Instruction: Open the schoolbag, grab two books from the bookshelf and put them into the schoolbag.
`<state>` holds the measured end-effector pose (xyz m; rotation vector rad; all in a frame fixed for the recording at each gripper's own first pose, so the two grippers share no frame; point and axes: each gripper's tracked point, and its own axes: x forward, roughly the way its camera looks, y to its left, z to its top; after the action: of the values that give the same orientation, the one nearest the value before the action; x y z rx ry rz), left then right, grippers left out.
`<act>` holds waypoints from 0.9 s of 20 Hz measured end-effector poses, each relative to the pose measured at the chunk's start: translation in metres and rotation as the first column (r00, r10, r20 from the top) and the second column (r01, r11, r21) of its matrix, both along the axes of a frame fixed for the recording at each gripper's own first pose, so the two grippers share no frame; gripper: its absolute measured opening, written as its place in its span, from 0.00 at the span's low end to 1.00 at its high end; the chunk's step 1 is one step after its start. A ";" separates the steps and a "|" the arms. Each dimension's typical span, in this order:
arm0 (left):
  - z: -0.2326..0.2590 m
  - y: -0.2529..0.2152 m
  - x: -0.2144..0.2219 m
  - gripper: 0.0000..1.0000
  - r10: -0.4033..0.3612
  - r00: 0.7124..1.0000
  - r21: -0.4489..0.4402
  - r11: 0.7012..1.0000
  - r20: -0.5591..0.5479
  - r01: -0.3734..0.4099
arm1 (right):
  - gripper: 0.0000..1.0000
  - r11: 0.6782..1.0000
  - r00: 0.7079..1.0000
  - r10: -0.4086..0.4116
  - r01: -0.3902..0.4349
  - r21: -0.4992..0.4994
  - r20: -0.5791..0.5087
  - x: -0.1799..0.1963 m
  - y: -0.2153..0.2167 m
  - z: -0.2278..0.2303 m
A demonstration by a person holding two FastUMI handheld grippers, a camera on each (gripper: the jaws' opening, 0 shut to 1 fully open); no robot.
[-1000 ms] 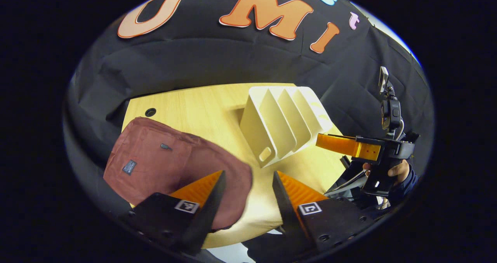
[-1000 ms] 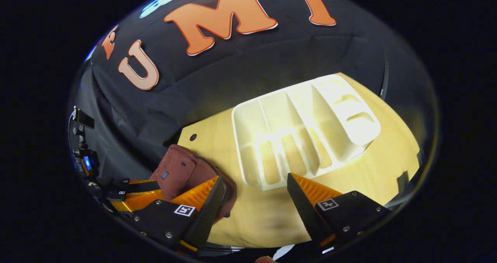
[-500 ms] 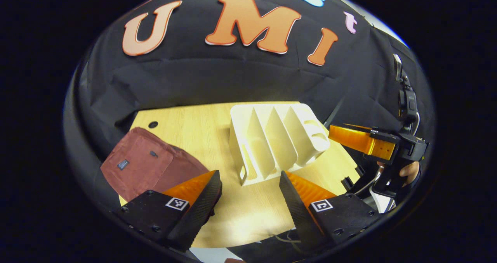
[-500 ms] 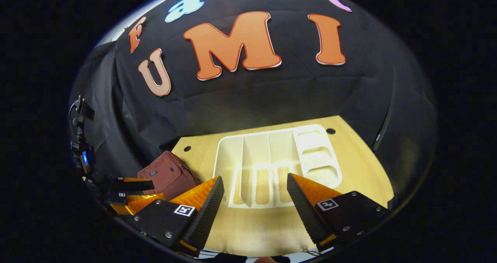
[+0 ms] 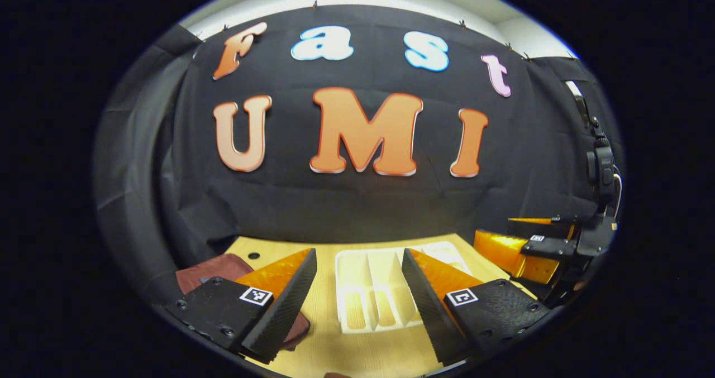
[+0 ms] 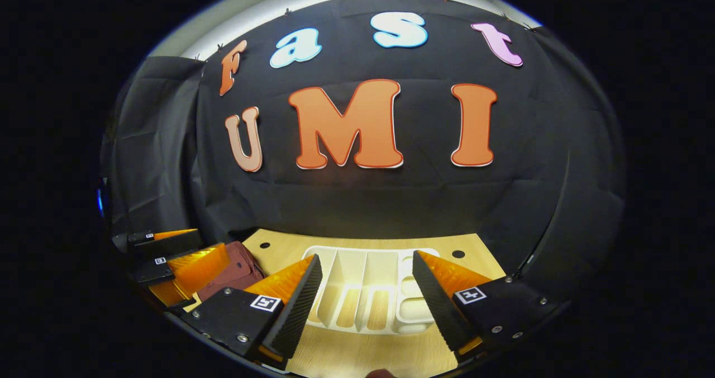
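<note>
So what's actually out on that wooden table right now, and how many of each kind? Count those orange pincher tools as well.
Schoolbag, dark red: 1
Bookshelf, white, with upright dividers: 1
Two-finger grippers, orange and black: 2, the left gripper and the right gripper
Total: 4
Both grippers are open and hold nothing. I see no books in the bookshelf slots that face the cameras.

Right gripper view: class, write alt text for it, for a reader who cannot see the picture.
Open right tongs hang empty above a wooden table, pointing at a white slotted bookshelf with no books in its visible slots. A dark red schoolbag lies to its left, with the left tongs beside it.
</note>
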<state>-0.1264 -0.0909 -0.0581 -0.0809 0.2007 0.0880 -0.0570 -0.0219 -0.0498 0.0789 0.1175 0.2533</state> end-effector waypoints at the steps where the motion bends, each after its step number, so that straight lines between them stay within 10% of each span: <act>1: 0.006 -0.002 -0.003 0.97 0.016 0.999 -0.006 1.000 0.028 -0.016 | 0.97 1.000 1.000 0.008 -0.008 0.002 0.020 0.000 -0.001 0.005; 18: 0.044 0.019 -0.008 0.94 0.039 0.970 0.000 0.999 0.242 -0.040 | 0.97 1.000 0.997 -0.001 0.001 0.000 0.076 0.000 -0.015 0.023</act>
<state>-0.1343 -0.0721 -0.0138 -0.0905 -0.0448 0.1173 -0.0566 -0.0370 -0.0272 0.0695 0.0420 0.2549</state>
